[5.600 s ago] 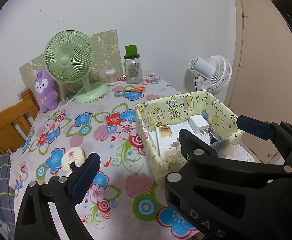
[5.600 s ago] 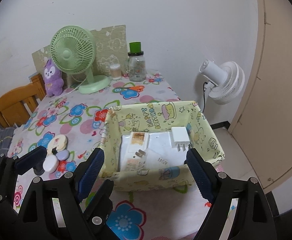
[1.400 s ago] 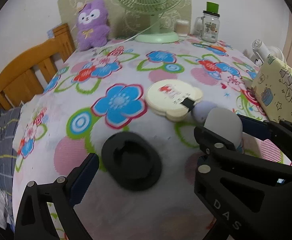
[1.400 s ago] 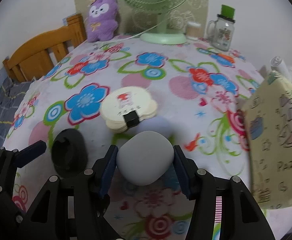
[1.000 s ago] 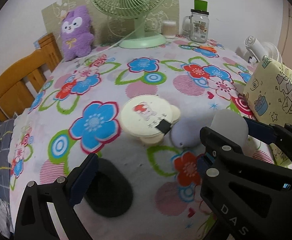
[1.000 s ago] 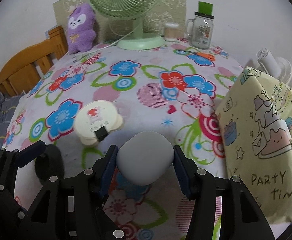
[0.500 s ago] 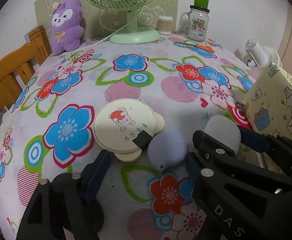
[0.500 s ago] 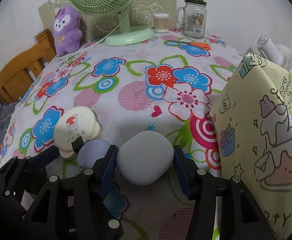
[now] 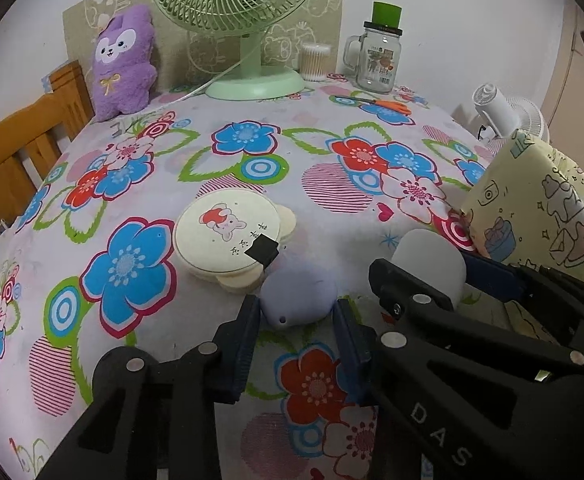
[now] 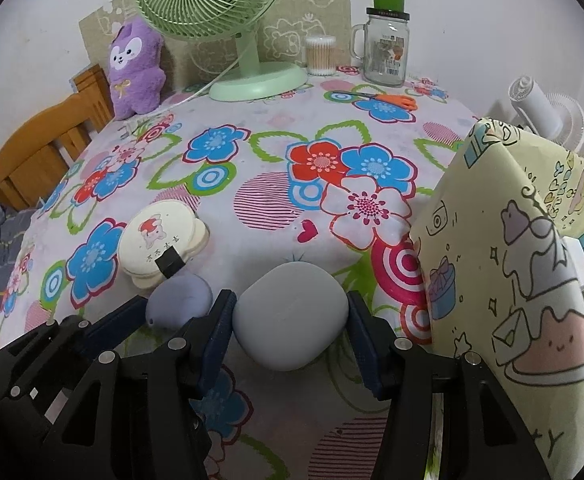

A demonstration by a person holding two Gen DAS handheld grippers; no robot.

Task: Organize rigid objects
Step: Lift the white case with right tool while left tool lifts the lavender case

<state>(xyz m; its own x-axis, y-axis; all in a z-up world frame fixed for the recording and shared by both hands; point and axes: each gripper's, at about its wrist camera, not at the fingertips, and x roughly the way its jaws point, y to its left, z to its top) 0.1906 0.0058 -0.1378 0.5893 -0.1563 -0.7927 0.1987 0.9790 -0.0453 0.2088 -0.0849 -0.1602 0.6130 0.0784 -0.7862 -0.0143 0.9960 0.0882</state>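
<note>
Nearest to me, my right tool (image 10: 290,320) is clamped on a pale grey rounded case (image 10: 290,314), both pads pressed to its sides; I judge it lifted just off the tabletop (image 10: 260,184), though I can't be sure. Just beside it my left tool (image 9: 296,322) has its pads against both sides of a lilac rounded case (image 9: 297,294), which seems to sit on the cloth; I read that tool as closed on it, with the grip only just made.

Touching the lilac case on its far side lies a cream bear-shaped compact (image 9: 230,242) with a black tab, flat on the floral cloth. To my right, close by the grey case, stands the yellow patterned fabric bin (image 10: 523,264), its near wall towards me and its inside hidden from both cameras.

So I take it the step in hand is the pickup of the two cases. Next I'd need to raise both tools clear of the bin's rim, carry them rightward over the opening, and part the pads only once above it. The compact remains to be collected.

Far back are a green desk fan (image 9: 238,8), a purple plush (image 9: 124,60), a cotton-swab pot (image 9: 315,62), a glass mug jar (image 9: 379,58) and orange scissors (image 10: 387,100).
</note>
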